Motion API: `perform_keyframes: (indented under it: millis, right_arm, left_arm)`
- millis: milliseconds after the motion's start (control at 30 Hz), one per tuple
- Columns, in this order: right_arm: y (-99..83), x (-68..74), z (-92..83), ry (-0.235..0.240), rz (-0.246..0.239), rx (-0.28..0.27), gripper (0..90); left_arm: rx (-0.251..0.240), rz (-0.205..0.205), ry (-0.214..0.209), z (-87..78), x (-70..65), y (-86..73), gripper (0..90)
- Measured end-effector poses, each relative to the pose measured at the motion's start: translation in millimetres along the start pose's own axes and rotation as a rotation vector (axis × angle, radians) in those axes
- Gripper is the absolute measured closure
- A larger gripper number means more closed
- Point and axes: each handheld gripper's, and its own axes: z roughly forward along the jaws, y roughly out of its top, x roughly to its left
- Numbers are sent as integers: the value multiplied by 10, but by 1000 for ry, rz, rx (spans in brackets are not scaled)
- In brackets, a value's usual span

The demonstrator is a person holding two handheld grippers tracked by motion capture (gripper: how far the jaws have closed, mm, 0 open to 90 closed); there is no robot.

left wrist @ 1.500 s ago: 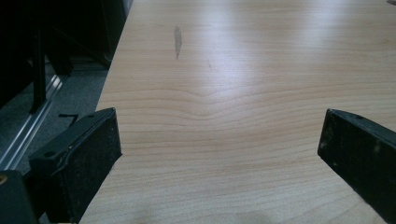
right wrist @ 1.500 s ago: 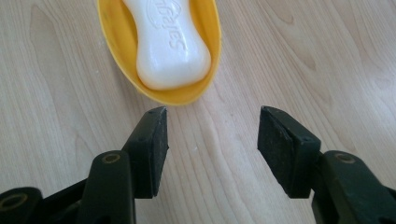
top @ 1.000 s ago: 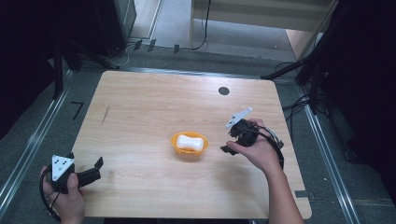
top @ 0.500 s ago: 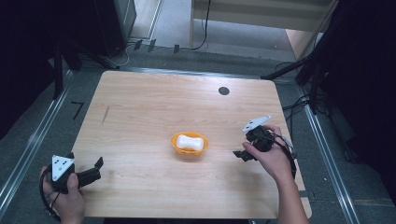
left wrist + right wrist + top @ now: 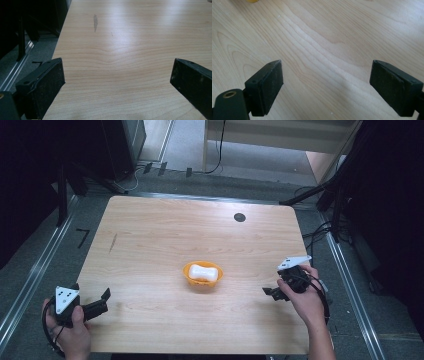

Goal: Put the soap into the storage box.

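Near the middle of the pale wooden table sits a small round orange bowl with a white, rounded oblong block lying inside it. The block's long axis runs roughly left to right across the table. Both grippers are well apart from it and neither holds anything. The right gripper, at the table's right edge, points left toward the bowl and lies nearer to it; in the right gripper view its black jaws stand wide apart over bare wood, with a sliver of orange at the far top left edge. The left gripper rests at the near left corner — farther off — with the bowl to its right and a little farther away; its jaws are also spread wide over empty wood grain. Any reach for the block would likely fall to the right hand, moving leftward.

A small dark round disc sits in the tabletop toward the far side. Around the table are grey floor, metal rails and trailing cables, with dark surroundings.
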Motion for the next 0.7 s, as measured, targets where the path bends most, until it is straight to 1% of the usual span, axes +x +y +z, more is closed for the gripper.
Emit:
perform_keyframes:
  millis: [100,133,167,300,333,467,533,700]
  right_arm:
    - [-103,-17,-19,9,17,-18,126]
    - [-140,-18,-30,3,30,-17,126]
    - [-188,-32,-37,2,28,-26,126]
    - [-325,-42,-69,2,56,-42,127]
    - [-362,-51,-74,3,51,-54,127]
    - [-512,-70,-108,-6,73,-81,127]
    - [-585,-74,-116,-5,92,-87,127]
    - [-758,-84,-119,-13,112,-99,127]
  left_arm:
    - [0,-1,0,0,-2,0,0]
    - [0,0,0,0,-1,0,0]
    - [-1,0,0,-1,-1,0,0]
    - [-2,0,0,2,-4,-1,0]
    - [-2,0,0,2,-4,-1,0]
    - [-3,0,0,2,-5,-1,0]
    - [-2,0,0,1,-6,-1,0]
    - [-3,3,1,1,-9,-1,0]
